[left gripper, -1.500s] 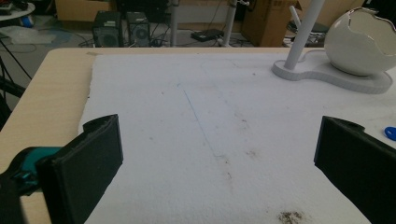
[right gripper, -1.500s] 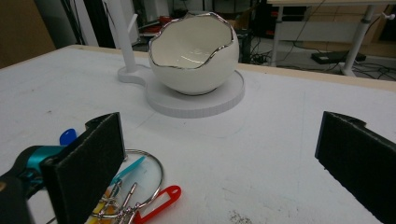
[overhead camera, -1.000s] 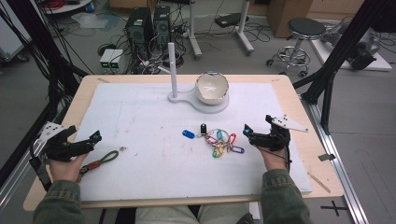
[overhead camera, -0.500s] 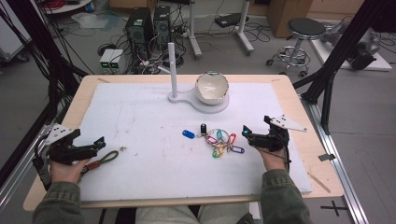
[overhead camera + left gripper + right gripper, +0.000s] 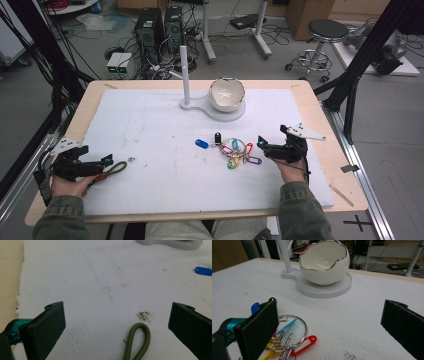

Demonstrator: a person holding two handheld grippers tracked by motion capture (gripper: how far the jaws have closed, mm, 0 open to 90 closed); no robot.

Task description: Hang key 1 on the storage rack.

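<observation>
Left claw [image 5: 95,165] rests low at the near left of the counter [image 5: 320,115], on the white foam sheet [image 5: 150,125]; jaws spread wide, nothing between the pads. In the left gripper view the olive cord loop [image 5: 138,340] lies on the sheet between the two jaws, nearer the right one, touching neither. In the high view it sits just beyond the claw's tips, with a red strand beside it.

Mid-sheet: blue key tag [image 5: 201,144], lying alone, then a small black fob [image 5: 217,137], then the key ring with coloured tags [image 5: 239,152].

Behind these: white post [image 5: 185,75] on a flat white base [image 5: 200,107], which also carries the egg-shaped white bowl [image 5: 226,93], upright.

Right claw [image 5: 267,146] sits just right of the key ring, jaws spread, gripping nothing; in the right gripper view the ring and a red tag [image 5: 305,343] lie beside its left jaw.
</observation>
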